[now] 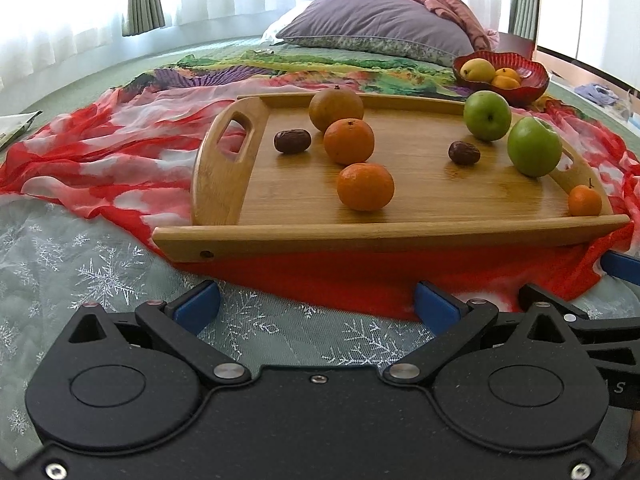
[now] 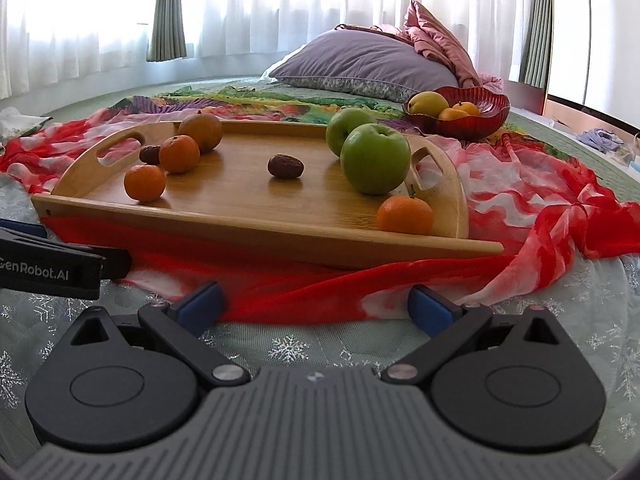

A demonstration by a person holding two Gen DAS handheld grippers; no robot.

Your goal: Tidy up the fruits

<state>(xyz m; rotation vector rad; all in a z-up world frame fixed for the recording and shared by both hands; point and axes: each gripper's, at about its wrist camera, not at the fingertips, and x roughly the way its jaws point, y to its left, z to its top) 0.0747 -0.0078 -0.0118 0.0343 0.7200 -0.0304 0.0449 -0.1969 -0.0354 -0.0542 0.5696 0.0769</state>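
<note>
We hold the left gripper (image 1: 318, 304) wide open, empty, over snowflake cloth (image 1: 100, 276) | wooden tray (image 1: 360, 234) at 12 o'clock carries tangerines (image 1: 365, 186), dates (image 1: 292, 141), green apples (image 1: 534, 146) | red bowl (image 1: 528, 80) at 1 o'clock, beyond the tray, holds fruit | red scarf (image 2: 532, 216) bunches at 2 o'clock | right gripper (image 2: 316, 306) gapes, empty.
</note>
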